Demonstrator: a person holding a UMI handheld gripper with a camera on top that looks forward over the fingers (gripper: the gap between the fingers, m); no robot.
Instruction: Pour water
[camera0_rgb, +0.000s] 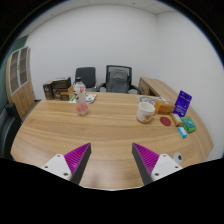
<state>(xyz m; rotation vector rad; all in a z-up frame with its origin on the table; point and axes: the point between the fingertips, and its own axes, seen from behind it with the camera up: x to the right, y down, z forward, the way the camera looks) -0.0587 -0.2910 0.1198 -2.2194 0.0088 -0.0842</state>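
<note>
Two gripper fingers sit closest to the camera, each lined with a magenta pad (76, 157), spread wide with bare wooden table (105, 125) showing in the gap. Nothing is held. The gripper (112, 158) hovers above the near edge of the table, well short of every object.

Beyond the fingers and off to the left stands a small pinkish cup (82, 107), with a tall clear bottle-like container (79, 92) just behind it; these look like the likely things for pouring water, though which one holds water cannot be told. Beyond the fingers to the right sits a tan round pot (146, 110), with a small red-and-white dish (163, 121) beside it, a purple box (182, 102) standing further right, and a green packet (188, 124) lying near the table's right edge. Close to the right finger lies a small white roll (176, 158).

Past the table stand two dark office chairs (118, 77), a white wall, and a wooden cabinet (19, 78) at the left.

The step in hand appears to be the approach. To do it well, the person would probably steer forward and left, keep the fingers wide and level, and centre the container between the pads before closing around its body rather than near its top, so it stays upright.
</note>
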